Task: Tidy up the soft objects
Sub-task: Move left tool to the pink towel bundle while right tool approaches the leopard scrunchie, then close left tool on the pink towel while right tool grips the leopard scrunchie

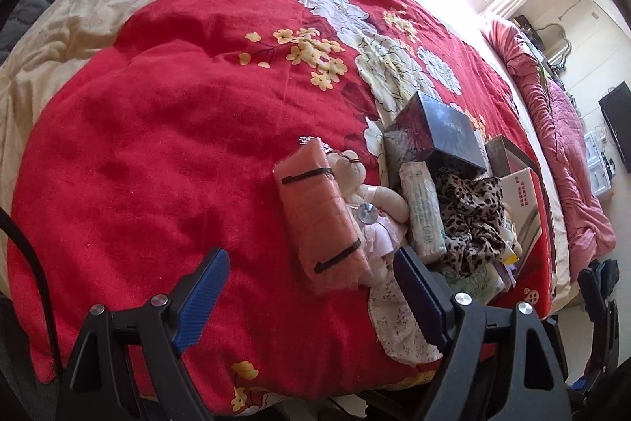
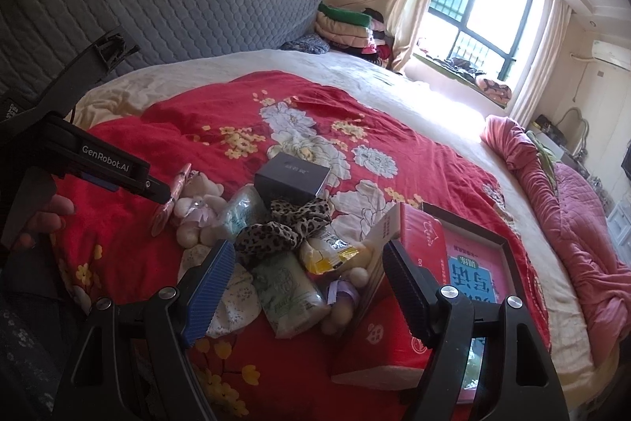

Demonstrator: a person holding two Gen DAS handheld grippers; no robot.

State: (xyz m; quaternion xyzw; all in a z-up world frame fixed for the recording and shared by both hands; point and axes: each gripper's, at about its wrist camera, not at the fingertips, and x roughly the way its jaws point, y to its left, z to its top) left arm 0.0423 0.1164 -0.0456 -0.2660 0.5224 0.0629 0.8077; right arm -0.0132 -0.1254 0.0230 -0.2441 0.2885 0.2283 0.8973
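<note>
Clearly nothing is sorted yet: your left gripper [image 1: 311,287] and right gripper [image 2: 307,283] hang released and empty above the teddy bear [image 1: 370,196], tissue packs [image 2: 292,294] and leopard scarf [image 2: 284,227] heaped lower centre on the red quilt [image 1: 177,105].

"GenRobot.AI", white print, on the black bar-shaped body of the left gripper [image 2: 114,160], up-left of the right fingers. Pink-and-blue printed card [image 2: 475,273] in a dark frame, just right of the right-hand blue finger: big Chinese chars, seen upside down, not legible. Dark glossy box [image 2: 292,178] beyond the fingers: faint small chars on top, too small to read
</note>
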